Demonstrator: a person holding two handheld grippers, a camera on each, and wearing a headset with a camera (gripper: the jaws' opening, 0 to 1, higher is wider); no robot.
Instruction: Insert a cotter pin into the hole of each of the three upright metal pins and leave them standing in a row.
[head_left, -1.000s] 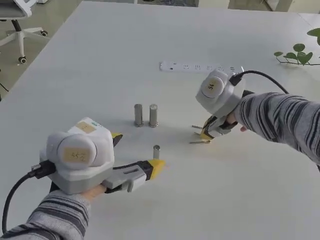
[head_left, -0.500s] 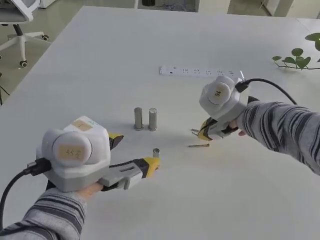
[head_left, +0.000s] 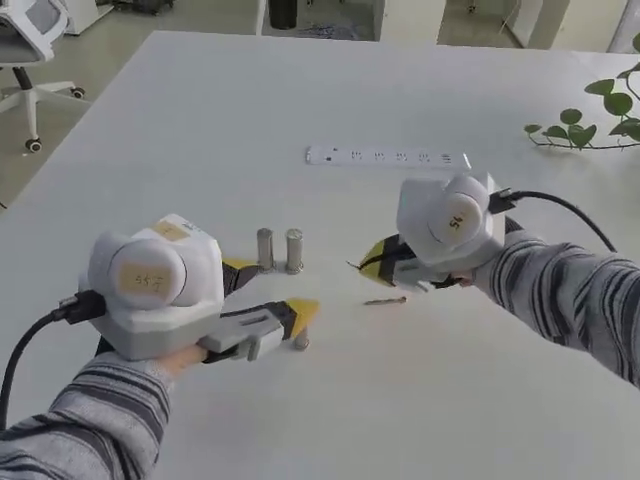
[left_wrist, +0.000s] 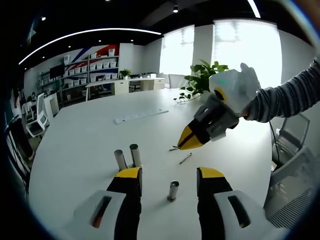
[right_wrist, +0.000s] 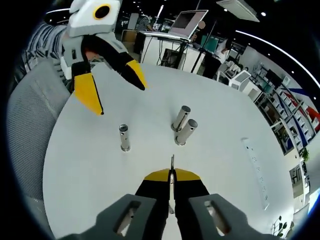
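On table (head_left: 200, 120), left hand-held gripper (left_wrist: 169, 173) agape near metal pin (left_wrist: 173, 191), right hand-held gripper (right_wrist: 172, 174) pinching cotter pin (right_wrist: 172, 162)

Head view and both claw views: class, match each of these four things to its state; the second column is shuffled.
1 left claw
2 right claw
3 loose cotter pin
4 two metal pins

A lying flat on the table
B standing side by side
C open
D shut on a cotter pin

Pairs: 1-C, 2-D, 3-A, 4-B

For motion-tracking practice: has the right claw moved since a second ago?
Yes: the right claw shifted left, off the loose cotter pin, toward the paired metal pins.
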